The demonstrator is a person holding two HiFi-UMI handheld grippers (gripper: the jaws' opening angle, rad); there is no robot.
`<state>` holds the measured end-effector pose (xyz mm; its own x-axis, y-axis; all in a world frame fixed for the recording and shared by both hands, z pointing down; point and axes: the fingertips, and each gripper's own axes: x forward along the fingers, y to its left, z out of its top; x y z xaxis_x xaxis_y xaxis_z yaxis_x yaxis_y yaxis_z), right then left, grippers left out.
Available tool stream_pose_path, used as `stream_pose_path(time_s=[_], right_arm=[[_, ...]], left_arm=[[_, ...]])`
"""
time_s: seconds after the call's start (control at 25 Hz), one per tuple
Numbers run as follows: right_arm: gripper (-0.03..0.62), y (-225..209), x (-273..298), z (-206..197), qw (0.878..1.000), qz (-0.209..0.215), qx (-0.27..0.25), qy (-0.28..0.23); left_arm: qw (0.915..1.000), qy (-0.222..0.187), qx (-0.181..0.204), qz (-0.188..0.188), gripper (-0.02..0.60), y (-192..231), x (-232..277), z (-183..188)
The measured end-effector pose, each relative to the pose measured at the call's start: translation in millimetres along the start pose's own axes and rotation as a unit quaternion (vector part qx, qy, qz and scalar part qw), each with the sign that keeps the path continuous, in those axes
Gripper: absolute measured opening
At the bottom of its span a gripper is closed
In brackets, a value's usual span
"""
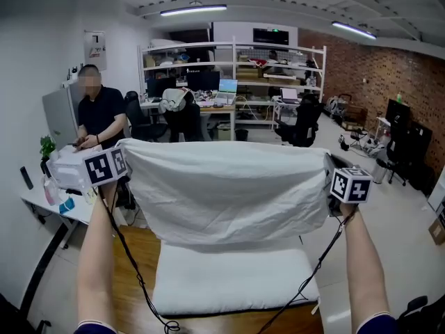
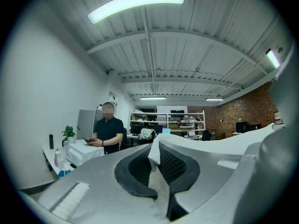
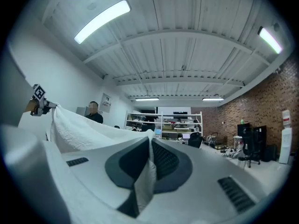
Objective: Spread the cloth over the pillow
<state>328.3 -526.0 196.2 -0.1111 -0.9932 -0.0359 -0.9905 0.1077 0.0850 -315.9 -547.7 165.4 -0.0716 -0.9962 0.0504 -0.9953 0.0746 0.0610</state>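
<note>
Left gripper (image 1: 119, 160) and right gripper (image 1: 332, 186): each pinched shut on one top corner of cloth (image 1: 222, 186), only thin fold between pads. Cloth stretched wide, held up like curtain above pillow (image 1: 233, 280), not yet laid on it. Pillow flat on wooden table (image 1: 135, 256).

Risks:
- corner slipping from shallow pinch if pulled wider
- uneven lowering, leaving one side bare
- hanging hem bunching on pillow

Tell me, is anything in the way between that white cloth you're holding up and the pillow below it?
Nothing visible. The cloth hangs stretched between the left gripper and right gripper, each shut on a corner, and the pillow lies bare straight beneath it.
</note>
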Motion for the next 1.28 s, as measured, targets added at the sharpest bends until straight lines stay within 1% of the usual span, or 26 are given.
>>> stream_pose_path(time_s=[0.16, 0.4, 0.68, 0.84, 1.0, 1.28], right_arm=[[0.031, -2.2, 35.3, -11.6, 1.000, -0.005, -0.003, -0.001], [0.031, -7.0, 78.4, -33.0, 1.000, -0.009, 0.003, -0.011], [0.031, -7.4, 107.0, -67.6, 1.000, -0.009, 0.016, -0.010], [0.030, -11.2, 107.0, -91.8, 1.000, -0.007, 0.018, -0.002], [0.031, -7.2, 102.8, -127.4, 0.999, 0.000, 0.019, 0.028], [0.031, -1.1, 76.0, -181.0, 0.997, 0.011, 0.029, 0.077]], left_arm=[[1.0000, 0.006, 0.001, 0.005, 0.014, -3.0, 32.5, -2.8], [0.9999, 0.014, 0.006, 0.002, 0.014, -8.1, 75.0, -8.0], [0.9996, 0.024, 0.016, 0.000, 0.014, -10.8, 100.7, -29.0], [0.9989, 0.045, 0.011, -0.007, 0.014, -12.6, 104.9, -63.3], [0.9969, 0.078, 0.007, -0.006, 0.014, -8.8, 104.3, -108.5], [0.9930, 0.118, -0.010, -0.005, 0.014, -4.0, 84.7, -165.8]])
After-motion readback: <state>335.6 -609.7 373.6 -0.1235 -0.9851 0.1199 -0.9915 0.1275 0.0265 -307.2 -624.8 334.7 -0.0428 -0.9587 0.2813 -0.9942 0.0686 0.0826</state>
